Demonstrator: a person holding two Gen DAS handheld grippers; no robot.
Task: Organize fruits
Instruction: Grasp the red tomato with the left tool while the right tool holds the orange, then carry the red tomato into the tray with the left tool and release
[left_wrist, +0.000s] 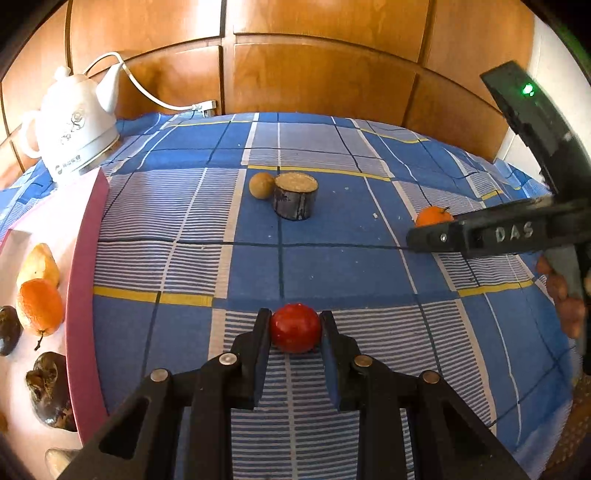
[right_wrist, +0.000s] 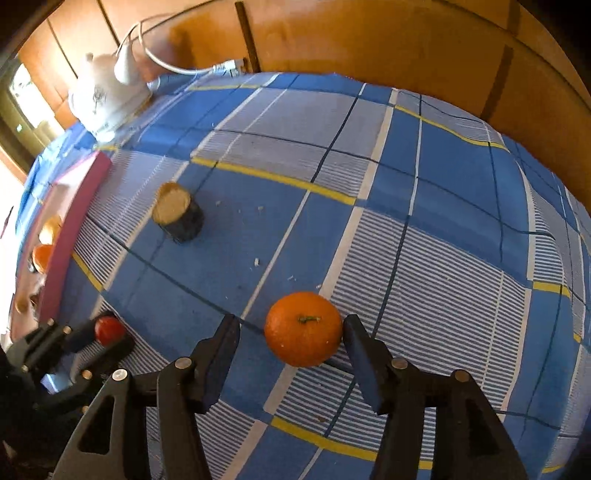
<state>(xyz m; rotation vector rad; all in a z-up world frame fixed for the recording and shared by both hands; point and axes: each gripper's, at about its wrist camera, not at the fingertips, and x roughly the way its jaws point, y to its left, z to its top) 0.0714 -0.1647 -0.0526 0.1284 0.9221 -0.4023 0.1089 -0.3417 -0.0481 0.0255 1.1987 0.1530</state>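
Left gripper (left_wrist: 295, 320) jaws pinching red fruit (left_wrist: 295, 327); right gripper (right_wrist: 291, 328) jaws spread around orange (right_wrist: 303, 328)

**Open cloth ahead, pink tray wall to my left**

Ahead of my left claw (left_wrist: 295, 325), beyond the red fruit (left_wrist: 295, 328) pinched in it, blue checked cloth (left_wrist: 332, 266) lies bare up to a dark stump (left_wrist: 295, 201) with a brown fruit (left_wrist: 261, 185) touching it. To the left stands the pink tray wall (left_wrist: 83, 295). To the right, my right claw (right_wrist: 291, 332) straddles an orange (right_wrist: 303, 328), one finger (left_wrist: 436, 236) jutting across.
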